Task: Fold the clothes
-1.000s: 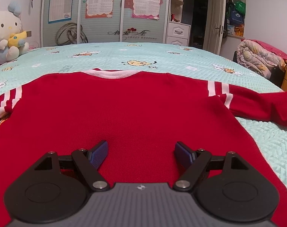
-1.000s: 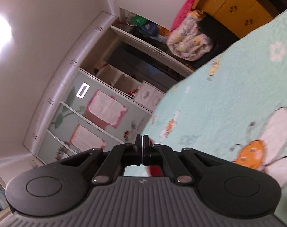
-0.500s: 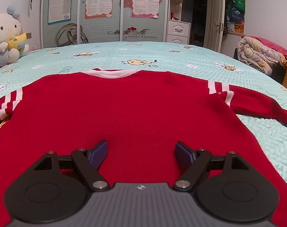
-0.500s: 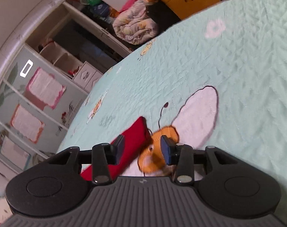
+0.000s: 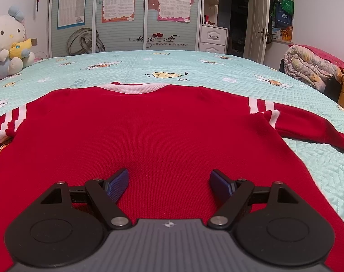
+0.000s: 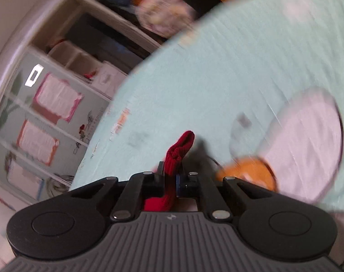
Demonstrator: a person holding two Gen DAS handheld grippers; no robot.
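In the left wrist view, the red sweater point(image 5: 149, 136) lay flat and spread out on the green bed point(image 5: 228, 77), neck away from the camera. No fold had been made yet, so almost all the folding was left to do. The left gripper point(image 5: 169, 182) hung over the bottom part of the sweater with its fingers wide apart, holding nothing. The end of the right sleeve point(image 5: 307, 127) ran off the edge of the picture.

In the right wrist view, the right gripper point(image 6: 170, 178) had just been closing its fingers, and they now pinched the red sleeve cuff point(image 6: 179, 151). The first sleeve fold looked ready to start. This picture was blurry, and the rest of the sweater could not be seen.
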